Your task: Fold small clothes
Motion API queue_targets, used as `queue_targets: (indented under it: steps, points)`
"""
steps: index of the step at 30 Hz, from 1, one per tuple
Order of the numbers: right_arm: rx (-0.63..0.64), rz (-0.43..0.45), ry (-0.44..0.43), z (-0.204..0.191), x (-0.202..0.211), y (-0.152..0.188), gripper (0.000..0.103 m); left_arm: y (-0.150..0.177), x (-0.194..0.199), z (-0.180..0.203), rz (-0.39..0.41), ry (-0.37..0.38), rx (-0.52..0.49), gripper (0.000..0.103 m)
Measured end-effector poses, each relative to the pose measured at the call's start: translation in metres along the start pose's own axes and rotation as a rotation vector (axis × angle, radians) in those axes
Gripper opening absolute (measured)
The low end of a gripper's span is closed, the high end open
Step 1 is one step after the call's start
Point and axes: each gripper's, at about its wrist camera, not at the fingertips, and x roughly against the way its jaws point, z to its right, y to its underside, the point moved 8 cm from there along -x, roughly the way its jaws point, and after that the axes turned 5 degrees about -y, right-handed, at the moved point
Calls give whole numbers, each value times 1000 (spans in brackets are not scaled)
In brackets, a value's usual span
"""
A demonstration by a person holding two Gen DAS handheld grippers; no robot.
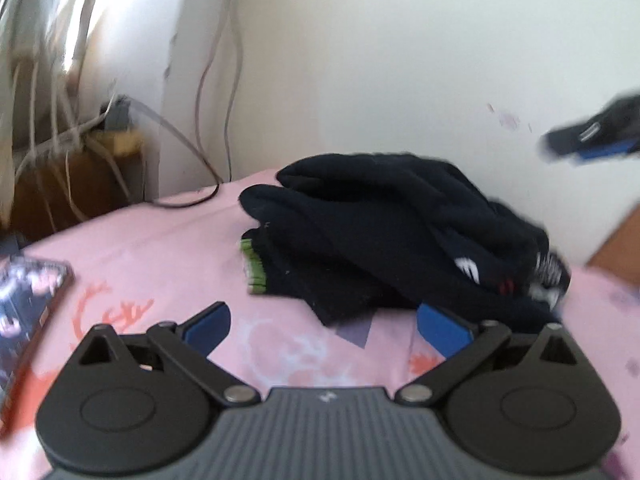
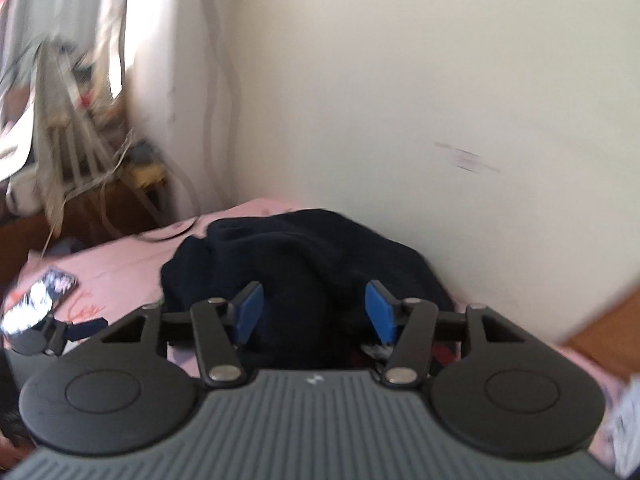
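Dark garment [image 1: 384, 236]: heaped on pink bed [image 1: 160, 248], near wall. Left gripper [image 1: 324, 330]: jaws wide, empty. Right gripper [image 2: 312, 312]: jaws half-parted, empty. Risk: loose layers slipping, bundle unfolding on careless grab.

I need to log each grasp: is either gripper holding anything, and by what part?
Nothing is held: left gripper and right gripper are both open and empty, near the dark garment.

clothes pile [image 1: 400, 236] on bed [image 1: 168, 248], against wall [image 1: 400, 80]

Pink patterned bed sheet [image 1: 168, 248]; dark clothes pile [image 1: 380, 236], glossy packet [image 1: 24, 312] lying on it.
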Motion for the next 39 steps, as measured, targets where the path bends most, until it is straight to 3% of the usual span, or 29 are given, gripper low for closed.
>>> queue_targets:
  steps: [4,7,10,11,14,18,23,26,32,36,39]
  points:
    - [71,-94,-28,-30,-64,-2,62,-2,7,-5,46,9,30,103]
    - [158,-157,41,-36,-101,7,63,-3,14,2,96,4,-16,103]
    - [136,-195,63,-27,-111,13,23,-6,20,7,141,4,-40,103]
    - [113,-157,64,-20,-100,5,13,-7,21,6,152,5,-36,103]
    - [93,-7,149,10,-37,-35,10,-9,22,5,157,11,-15,103]
    - [66,128,298,66,67,-72,10,-12,25,6,172,44,-16,103]
    - [48,249,476,119,192,-80,10,-27,35,41,246,52,-166,98]
    - [63,271,543,133,242,-72,10,-38,48,80,305,125,-259,96]
    - [84,313,639,144,297,-56,10,-17,64,171,426,213,-561,96]
    - [69,335,648,139,304,-54,10,10,68,224,433,300,-688,96]
    - [80,344,658,135,310,-54,10,28,74,253,406,400,-720,96]
